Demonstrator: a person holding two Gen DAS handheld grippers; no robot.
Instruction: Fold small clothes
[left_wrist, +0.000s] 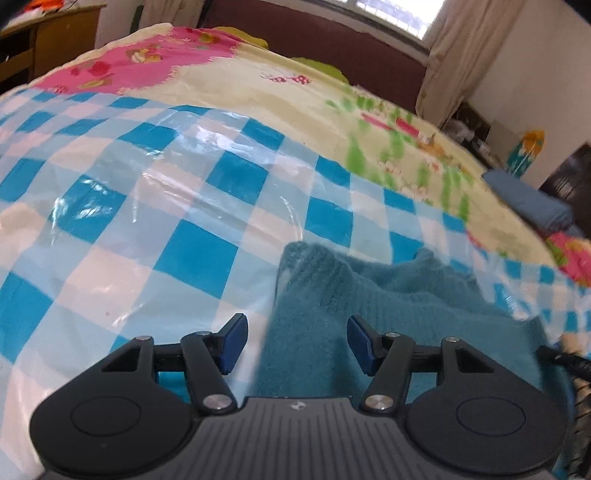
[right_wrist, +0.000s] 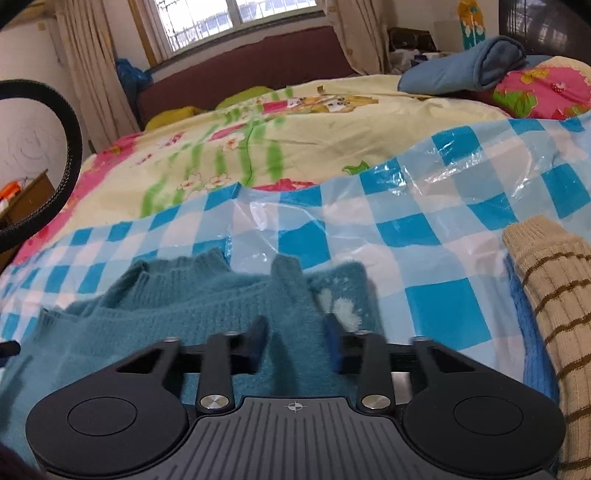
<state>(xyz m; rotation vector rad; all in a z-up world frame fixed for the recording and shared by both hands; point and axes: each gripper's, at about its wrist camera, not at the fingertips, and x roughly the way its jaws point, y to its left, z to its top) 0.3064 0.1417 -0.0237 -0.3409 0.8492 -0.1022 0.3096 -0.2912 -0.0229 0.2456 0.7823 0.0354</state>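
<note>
A teal knit sweater (left_wrist: 388, 302) lies on a blue-and-white checked plastic sheet (left_wrist: 147, 184) spread over the bed. My left gripper (left_wrist: 297, 343) is open above the sweater's left edge, with one pad over the sheet, the other over the knit, and nothing gripped. In the right wrist view the same sweater (right_wrist: 166, 306) shows its collar at the left and a sleeve (right_wrist: 288, 280) running away from me. My right gripper (right_wrist: 295, 343) straddles that sleeve with its blurred pads apart. I see no pad pressing the knit. A white motif (right_wrist: 343, 310) shows beside the right pad.
A beige knit with brown stripes (right_wrist: 554, 295) lies on a blue knit (right_wrist: 532, 350) at the right of the sheet (right_wrist: 443, 229). A folded blue cloth (right_wrist: 461, 66) rests at the bed's far corner. The floral bedspread (left_wrist: 295, 96) runs back to a dark headboard (left_wrist: 332, 40).
</note>
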